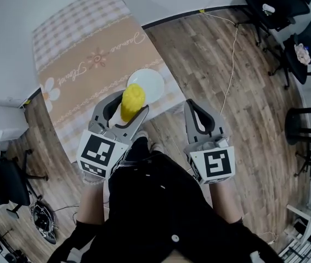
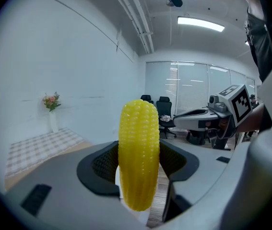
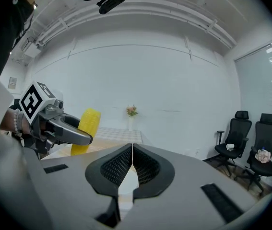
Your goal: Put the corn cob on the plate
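Note:
A yellow corn cob (image 1: 131, 102) stands upright between the jaws of my left gripper (image 1: 126, 109), which is shut on it and held in the air near the table's front edge. In the left gripper view the corn cob (image 2: 138, 159) fills the middle between the dark pads. A white plate (image 1: 150, 84) lies on the table just beyond and right of the cob. My right gripper (image 1: 198, 115) hovers over the floor to the right, jaws shut with nothing between them (image 3: 132, 166). From the right gripper view the corn cob (image 3: 86, 131) shows at left.
The table (image 1: 89, 64) carries a peach and checked cloth and ends at a front edge near my grippers. Wooden floor (image 1: 243, 108) with a cable lies to the right. Black office chairs (image 1: 300, 48) stand at the far right, a round stool (image 1: 300, 126) nearer.

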Demonstrator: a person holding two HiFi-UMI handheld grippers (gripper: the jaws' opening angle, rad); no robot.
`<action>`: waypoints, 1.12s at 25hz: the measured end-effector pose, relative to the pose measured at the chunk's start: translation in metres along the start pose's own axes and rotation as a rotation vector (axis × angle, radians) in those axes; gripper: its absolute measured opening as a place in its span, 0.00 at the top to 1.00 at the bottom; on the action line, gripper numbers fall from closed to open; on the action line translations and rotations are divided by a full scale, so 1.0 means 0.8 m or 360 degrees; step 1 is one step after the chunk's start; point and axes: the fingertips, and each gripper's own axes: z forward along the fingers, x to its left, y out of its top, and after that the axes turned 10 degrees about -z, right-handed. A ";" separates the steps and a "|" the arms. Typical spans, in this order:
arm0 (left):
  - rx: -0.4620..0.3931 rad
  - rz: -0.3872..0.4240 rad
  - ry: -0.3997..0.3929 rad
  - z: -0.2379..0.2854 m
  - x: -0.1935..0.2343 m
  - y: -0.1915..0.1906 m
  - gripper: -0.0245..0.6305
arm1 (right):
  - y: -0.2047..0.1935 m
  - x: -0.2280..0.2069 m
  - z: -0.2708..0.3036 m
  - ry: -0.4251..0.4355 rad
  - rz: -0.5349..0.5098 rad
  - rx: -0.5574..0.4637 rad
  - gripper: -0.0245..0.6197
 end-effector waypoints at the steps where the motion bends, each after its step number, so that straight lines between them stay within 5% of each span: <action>1: 0.0008 0.0002 -0.0011 0.003 0.006 -0.001 0.57 | 0.000 0.000 0.004 -0.0009 0.0004 0.0008 0.90; 28: 0.0404 0.0001 -0.0185 0.098 0.093 -0.106 0.57 | -0.024 -0.010 0.053 -0.0213 0.0078 0.0221 0.90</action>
